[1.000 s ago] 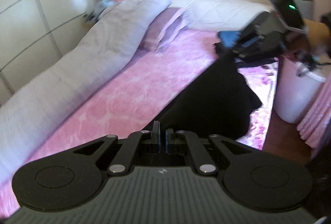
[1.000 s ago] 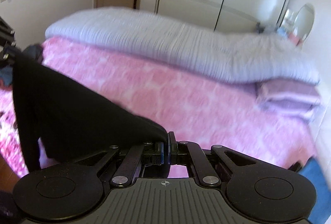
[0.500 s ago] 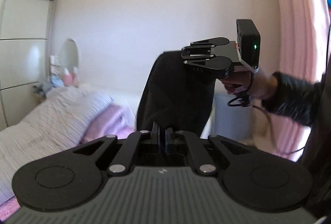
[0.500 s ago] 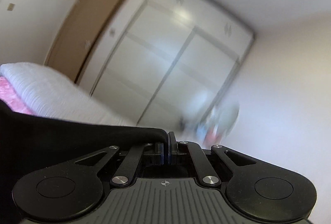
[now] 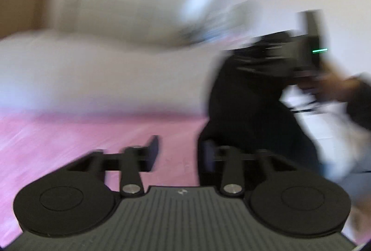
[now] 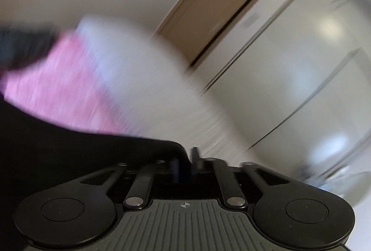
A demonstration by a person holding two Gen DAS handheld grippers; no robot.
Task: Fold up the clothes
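Note:
Both views are motion-blurred. A black garment (image 5: 250, 111) hangs in the air over the pink bed (image 5: 69, 135), held from above by my right gripper (image 5: 278, 58). My left gripper (image 5: 179, 153) is open, its fingers (image 5: 151, 151) spread apart, with the garment's edge beside the right finger. In the right wrist view my right gripper (image 6: 185, 162) is shut on the black garment (image 6: 69, 153), which drapes away to the left.
A rolled white duvet (image 5: 92, 70) lies along the far side of the bed, also in the right wrist view (image 6: 150, 70). White wardrobe doors (image 6: 301, 53) and a brown door (image 6: 220, 7) stand behind. A person's hand and sleeve (image 5: 347, 93) are at the right.
My left gripper has opened and let go of the black garment. Both views have swung down and sideways fast. The right gripper keeps its hold.

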